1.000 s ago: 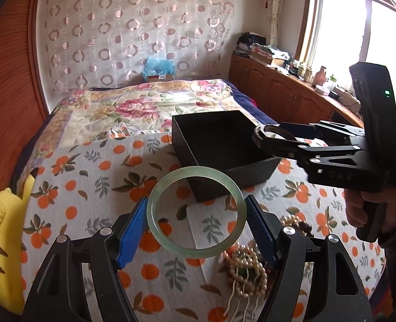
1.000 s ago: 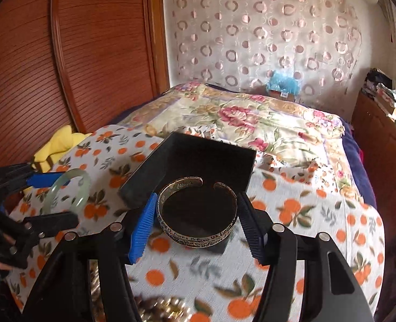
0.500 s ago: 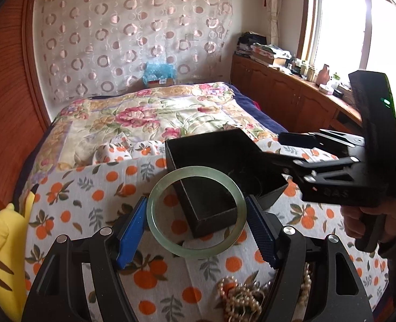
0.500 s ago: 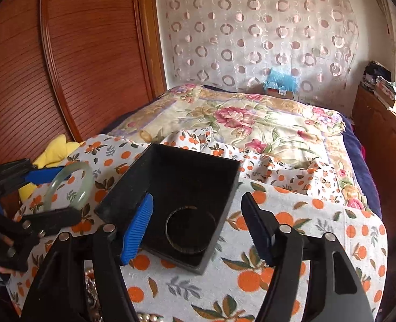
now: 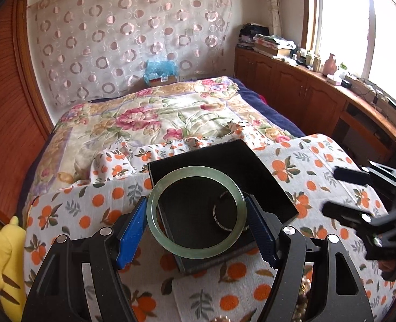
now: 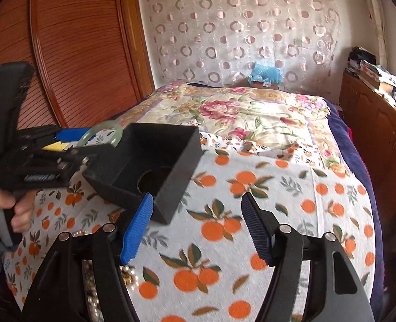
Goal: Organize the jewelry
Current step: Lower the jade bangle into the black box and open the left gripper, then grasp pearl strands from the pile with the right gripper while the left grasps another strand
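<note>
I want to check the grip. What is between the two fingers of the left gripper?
In the left wrist view, the green bangle sits between the fingers, held above the black box.

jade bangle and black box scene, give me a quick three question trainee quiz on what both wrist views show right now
1. True or false: the left claw grips the green jade bangle above the black box.
2. What lies inside the box already?
A. a pearl necklace
B. a metal cuff bracelet
C. nothing
3. Fill in: the right claw holds ____ between its pads.

Key: 1 true. 2 B. 3 nothing; its jaws have just been opening and stand apart over the orange-print cloth.
</note>
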### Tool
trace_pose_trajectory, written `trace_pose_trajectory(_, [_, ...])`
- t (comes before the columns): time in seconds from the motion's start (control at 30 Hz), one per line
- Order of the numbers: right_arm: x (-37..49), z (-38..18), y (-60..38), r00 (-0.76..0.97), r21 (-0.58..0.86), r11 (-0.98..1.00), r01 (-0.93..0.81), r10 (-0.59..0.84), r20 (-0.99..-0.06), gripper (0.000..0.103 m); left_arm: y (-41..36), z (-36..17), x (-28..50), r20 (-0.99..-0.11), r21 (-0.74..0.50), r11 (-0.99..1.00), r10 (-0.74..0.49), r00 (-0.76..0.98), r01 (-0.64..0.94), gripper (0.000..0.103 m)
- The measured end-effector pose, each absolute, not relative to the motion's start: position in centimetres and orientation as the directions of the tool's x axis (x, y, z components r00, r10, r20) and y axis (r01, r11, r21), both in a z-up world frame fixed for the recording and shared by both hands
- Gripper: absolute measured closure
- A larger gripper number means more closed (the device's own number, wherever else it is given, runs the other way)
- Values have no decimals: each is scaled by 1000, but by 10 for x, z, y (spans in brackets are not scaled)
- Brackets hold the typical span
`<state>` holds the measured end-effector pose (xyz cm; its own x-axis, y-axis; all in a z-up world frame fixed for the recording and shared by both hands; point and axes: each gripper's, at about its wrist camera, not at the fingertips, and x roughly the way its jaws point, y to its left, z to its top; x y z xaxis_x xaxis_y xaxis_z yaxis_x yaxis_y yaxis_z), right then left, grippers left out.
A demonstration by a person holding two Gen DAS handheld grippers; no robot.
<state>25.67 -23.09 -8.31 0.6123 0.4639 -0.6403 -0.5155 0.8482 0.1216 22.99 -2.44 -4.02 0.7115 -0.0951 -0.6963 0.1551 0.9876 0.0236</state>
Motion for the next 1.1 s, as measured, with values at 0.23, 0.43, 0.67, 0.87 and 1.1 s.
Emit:
trace_pose_trajectory(0.23, [241, -88, -250, 611, 138, 852, -505, 466, -640, 32, -33, -49, 251, -716, 61, 988, -57, 696, 144, 34])
trace_pose_trajectory(0.43, [228, -85, -254, 608, 142, 847, -513, 475, -636, 32, -38, -58, 257, -732, 70, 988, -42, 680, 137, 34])
trace_pose_trajectory(0.67, [208, -81, -250, 615, 116, 836, -537, 481, -624, 32, -43, -54, 250, -722, 70, 986, -54, 690, 151, 24])
trace_pose_trajectory(0.87, [187, -86, -243, 609, 104, 828, -550, 484, -629, 32, -40, -40, 217, -692, 42, 984, -97, 715, 175, 24])
trace_pose_trajectory(1.1, [147, -101, -231, 575, 145, 815, -561, 510, -639, 39, -29, -38, 144, -663, 18, 975, -153, 733, 220, 24])
